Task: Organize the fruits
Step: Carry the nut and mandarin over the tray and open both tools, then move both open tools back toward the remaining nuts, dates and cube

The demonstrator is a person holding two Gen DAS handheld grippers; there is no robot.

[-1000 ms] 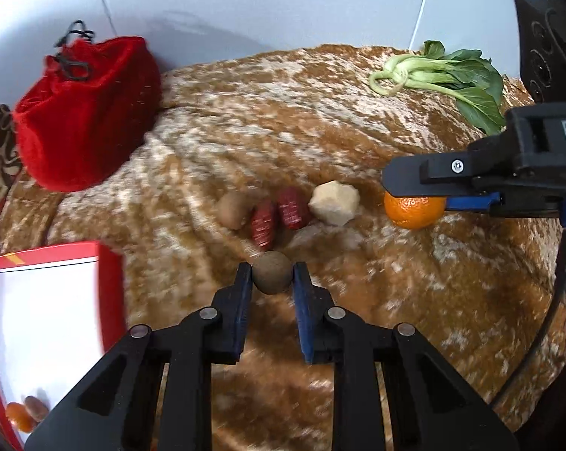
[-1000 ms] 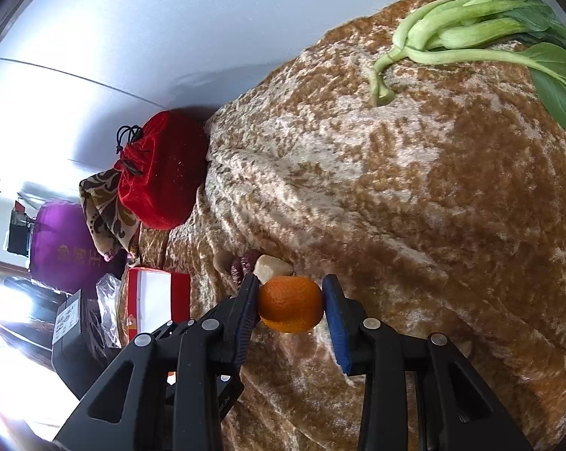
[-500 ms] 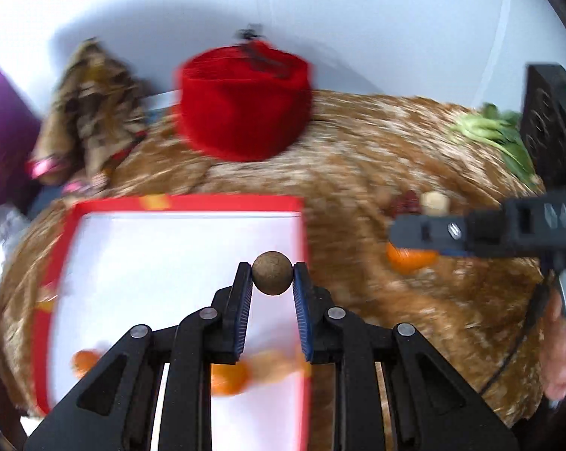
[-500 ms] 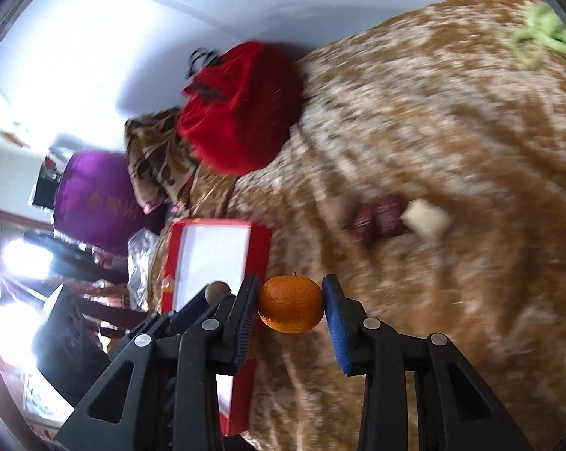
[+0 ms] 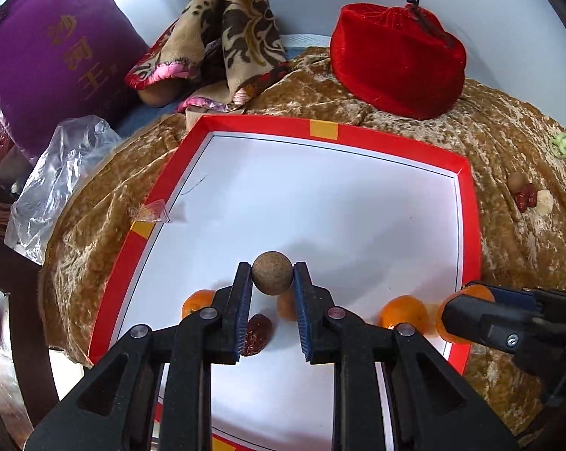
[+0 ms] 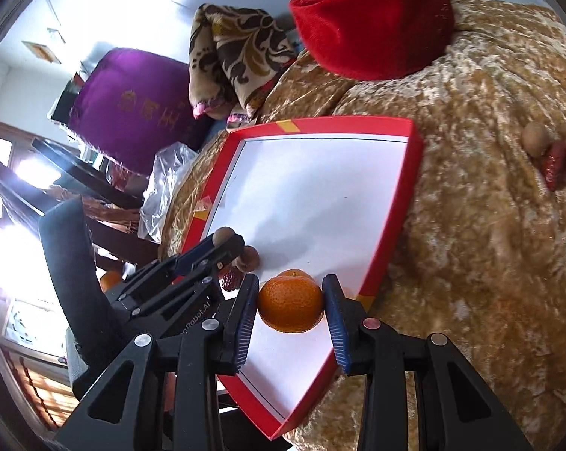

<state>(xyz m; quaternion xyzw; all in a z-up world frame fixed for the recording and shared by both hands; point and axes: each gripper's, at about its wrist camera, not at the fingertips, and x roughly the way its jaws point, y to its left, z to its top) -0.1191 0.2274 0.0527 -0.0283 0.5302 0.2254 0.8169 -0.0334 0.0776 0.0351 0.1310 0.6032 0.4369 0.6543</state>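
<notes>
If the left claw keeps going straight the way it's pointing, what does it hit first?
Probably the white floor of the red tray, just beyond the brown round fruit the left claw grips; depth is hard to judge.

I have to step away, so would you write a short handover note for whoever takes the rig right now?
Left gripper: shut on a small brown round fruit, over the red-rimmed tray.
Right gripper: shut on an orange, at the tray's near edge.
Done: oranges and a red date lie in the tray.
Left: release both fruits, then fetch the brown fruit and two dates on the cloth.
</notes>
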